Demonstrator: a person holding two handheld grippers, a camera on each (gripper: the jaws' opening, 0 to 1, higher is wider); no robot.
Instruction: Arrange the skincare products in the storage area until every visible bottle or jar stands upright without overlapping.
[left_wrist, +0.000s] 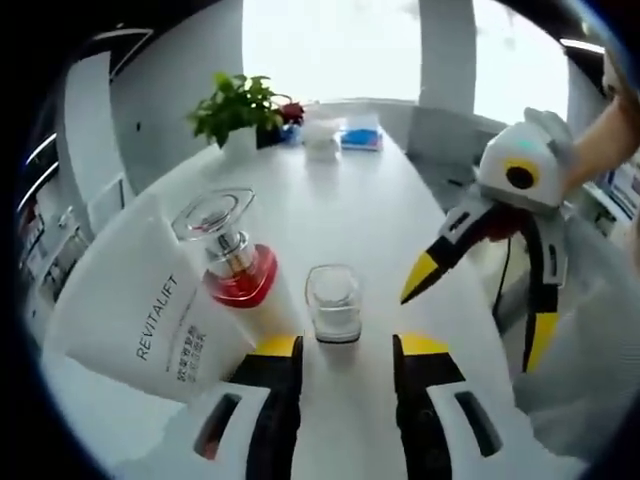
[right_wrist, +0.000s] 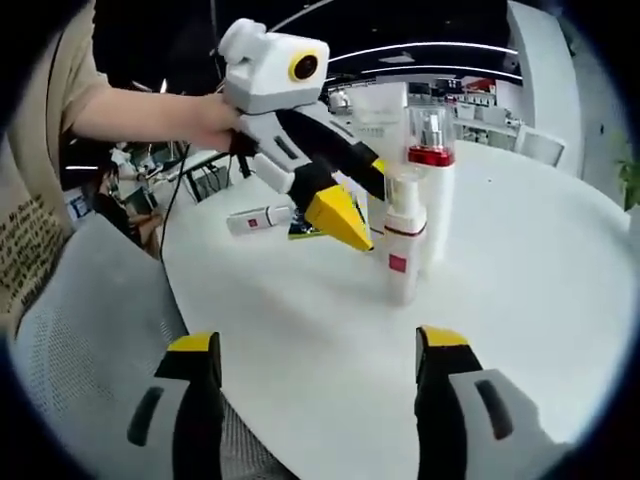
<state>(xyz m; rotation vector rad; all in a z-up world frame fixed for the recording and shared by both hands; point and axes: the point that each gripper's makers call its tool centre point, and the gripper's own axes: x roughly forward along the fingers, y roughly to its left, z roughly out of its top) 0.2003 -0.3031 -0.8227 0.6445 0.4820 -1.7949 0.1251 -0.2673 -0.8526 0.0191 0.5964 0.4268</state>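
Skincare things stand on the white worktop (left_wrist: 400, 220): a big white box (left_wrist: 140, 310), a red-collared bottle (left_wrist: 240, 275) beside it and a small clear jar (left_wrist: 333, 303), while the left gripper (left_wrist: 345, 360) and right gripper (right_wrist: 315, 355) are both wide open, holding nothing.

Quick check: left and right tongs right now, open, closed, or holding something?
Left tongs: open, holding nothing; a small clear glass jar stands just ahead of the tips.
Right tongs: open, holding nothing, over the white table.
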